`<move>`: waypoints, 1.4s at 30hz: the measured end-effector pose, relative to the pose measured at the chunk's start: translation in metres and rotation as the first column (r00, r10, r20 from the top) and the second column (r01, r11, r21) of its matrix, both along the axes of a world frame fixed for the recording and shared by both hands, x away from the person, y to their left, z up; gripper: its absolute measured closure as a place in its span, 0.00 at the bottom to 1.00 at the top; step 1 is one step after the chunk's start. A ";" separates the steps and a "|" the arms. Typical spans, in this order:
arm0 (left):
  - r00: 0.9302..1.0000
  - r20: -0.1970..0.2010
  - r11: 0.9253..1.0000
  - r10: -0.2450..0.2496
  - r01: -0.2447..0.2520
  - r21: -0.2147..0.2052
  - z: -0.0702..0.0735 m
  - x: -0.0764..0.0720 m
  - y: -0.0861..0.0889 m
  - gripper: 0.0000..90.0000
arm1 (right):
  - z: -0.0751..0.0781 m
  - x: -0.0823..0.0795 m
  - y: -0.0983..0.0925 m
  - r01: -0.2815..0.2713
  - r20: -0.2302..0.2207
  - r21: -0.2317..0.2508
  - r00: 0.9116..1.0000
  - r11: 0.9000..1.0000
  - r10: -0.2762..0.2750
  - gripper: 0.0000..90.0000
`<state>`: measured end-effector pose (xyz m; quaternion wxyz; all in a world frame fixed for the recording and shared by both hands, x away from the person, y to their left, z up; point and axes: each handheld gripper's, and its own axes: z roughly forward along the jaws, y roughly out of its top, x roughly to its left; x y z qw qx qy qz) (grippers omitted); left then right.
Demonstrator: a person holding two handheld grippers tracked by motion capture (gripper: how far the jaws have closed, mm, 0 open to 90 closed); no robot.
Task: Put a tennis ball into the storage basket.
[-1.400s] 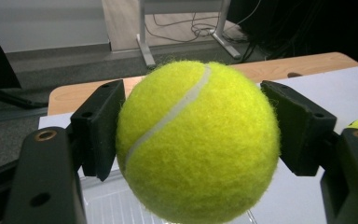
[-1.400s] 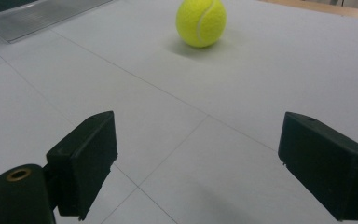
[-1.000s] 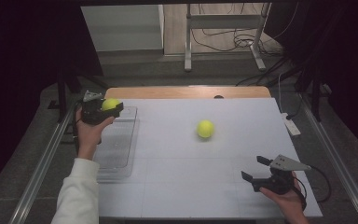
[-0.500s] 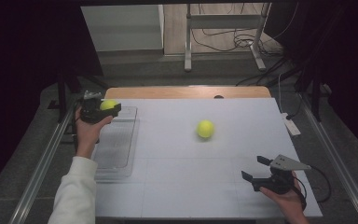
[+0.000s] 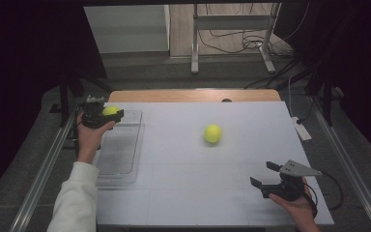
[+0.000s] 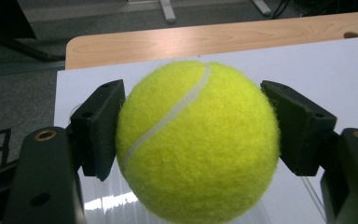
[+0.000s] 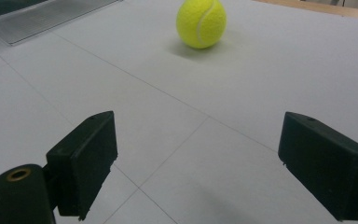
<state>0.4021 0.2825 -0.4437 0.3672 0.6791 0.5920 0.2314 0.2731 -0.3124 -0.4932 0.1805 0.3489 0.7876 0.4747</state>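
Gripping a fuzzy yellow-green tennis ball above the clear plastic tray at far left, the left gripper is clenched; the right gripper, near right, gapes empty.

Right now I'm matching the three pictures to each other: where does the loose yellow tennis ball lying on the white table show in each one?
High view: the loose yellow tennis ball lies mid-table, right of the clear plastic tray.
Right gripper view: top centre, beyond the open jaws.
Left gripper view: not in it; the ball there is a second yellow tennis ball, clamped in the jaws.
Shared landmark: the wooden table edge.
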 end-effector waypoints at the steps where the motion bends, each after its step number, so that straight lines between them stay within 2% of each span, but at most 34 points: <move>1: 1.000 -0.002 1.000 0.001 -0.001 -0.002 0.000 0.000 0.000 0.30 | 0.000 0.000 0.000 0.000 0.001 0.001 1.000 1.000 0.000 0.14; 16: 0.999 -0.045 1.000 0.029 -0.029 0.007 -0.010 0.006 0.008 0.30 | 0.000 0.000 0.000 0.001 -0.002 -0.002 1.000 1.000 -0.001 0.14; 24: 0.997 -0.069 1.000 0.016 -0.014 0.028 -0.015 0.009 0.005 0.30 | -0.001 0.000 0.000 0.003 -0.003 -0.003 1.000 1.000 -0.003 0.14; 42: 0.994 -0.108 0.998 0.024 -0.017 0.068 -0.025 0.017 0.004 0.30 | -0.001 0.000 0.000 0.004 -0.003 -0.003 1.000 1.000 -0.004 0.14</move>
